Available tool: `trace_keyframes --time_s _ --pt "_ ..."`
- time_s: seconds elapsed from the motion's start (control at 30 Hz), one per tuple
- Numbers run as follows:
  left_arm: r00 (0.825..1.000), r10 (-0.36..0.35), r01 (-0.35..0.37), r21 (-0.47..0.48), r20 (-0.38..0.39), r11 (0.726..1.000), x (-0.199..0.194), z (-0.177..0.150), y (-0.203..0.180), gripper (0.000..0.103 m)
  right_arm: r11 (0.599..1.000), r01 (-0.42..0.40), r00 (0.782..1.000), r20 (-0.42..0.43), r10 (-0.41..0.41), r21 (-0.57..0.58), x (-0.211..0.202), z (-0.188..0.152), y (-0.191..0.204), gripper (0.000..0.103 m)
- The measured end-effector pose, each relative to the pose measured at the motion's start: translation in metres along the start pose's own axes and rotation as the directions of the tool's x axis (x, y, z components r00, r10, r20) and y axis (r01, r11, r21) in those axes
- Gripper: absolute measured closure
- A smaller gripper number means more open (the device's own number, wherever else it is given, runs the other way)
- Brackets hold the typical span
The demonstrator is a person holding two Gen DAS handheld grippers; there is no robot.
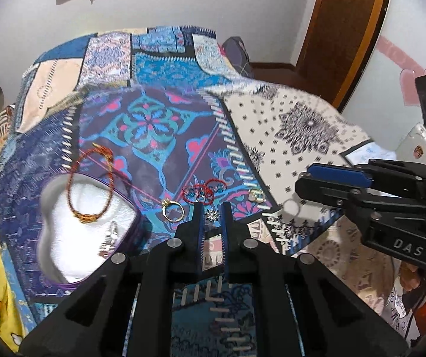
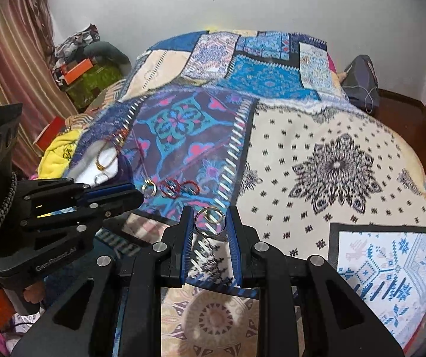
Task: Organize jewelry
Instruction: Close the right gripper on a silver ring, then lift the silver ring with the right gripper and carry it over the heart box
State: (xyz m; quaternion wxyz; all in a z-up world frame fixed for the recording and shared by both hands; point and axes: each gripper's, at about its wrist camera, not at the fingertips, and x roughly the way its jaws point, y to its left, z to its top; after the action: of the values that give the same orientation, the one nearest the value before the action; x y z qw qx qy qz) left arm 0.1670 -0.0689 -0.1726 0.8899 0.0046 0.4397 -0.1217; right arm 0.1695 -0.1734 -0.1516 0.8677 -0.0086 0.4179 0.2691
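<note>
Near the bed's (image 1: 308, 125) front edge, the left claw (image 1: 213, 212) pinches a tiny, light, slippery star charm (image 1: 213, 214), while the right claw (image 2: 210, 220) clamps a stiff silver ring (image 2: 210, 221) by its rim.

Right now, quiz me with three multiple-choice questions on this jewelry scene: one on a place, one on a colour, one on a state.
1. Where does the braided bracelet lie?
A) across the heart box's rim
B) on the white quilt patch
C) on the floor

2. What colour is the cord beside the gold ring?
A) green
B) red
C) black

3. What are the right fingers doing?
A) standing empty
B) gripping the cord
C) gripping a silver ring

Answers: A, the bracelet drapes over the box's edge; B, the cord's loops are red; C, the silver ring sits pinched between the fingers.
</note>
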Motion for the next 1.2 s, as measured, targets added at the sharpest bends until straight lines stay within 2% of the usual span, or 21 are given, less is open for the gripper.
trace_keyframes --time_s 0.5,0.8,1.07,1.2 --pt "0.989 0.014 -0.01 -0.03 0.145 1.0 -0.064 0.008 0.015 0.094 0.999 -0.027 0.996 0.084 0.031 -0.045 -0.019 0.023 0.037 0.083" --pt "0.972 0.067 -0.05 -0.08 0.227 0.996 -0.1 0.012 0.048 0.094 0.994 -0.062 0.991 0.113 0.071 -0.086 -0.018 0.037 0.066 0.083" --pt "0.956 0.118 -0.092 -0.106 0.267 0.99 -0.121 0.014 0.076 0.094 0.989 -0.096 0.986 0.122 0.11 -0.11 -0.009 0.048 0.087 0.083" --pt "0.954 0.13 -0.107 -0.099 0.269 0.989 -0.124 0.013 0.085 0.094 0.986 -0.114 0.985 0.113 0.128 -0.124 -0.002 0.05 0.096 0.083"
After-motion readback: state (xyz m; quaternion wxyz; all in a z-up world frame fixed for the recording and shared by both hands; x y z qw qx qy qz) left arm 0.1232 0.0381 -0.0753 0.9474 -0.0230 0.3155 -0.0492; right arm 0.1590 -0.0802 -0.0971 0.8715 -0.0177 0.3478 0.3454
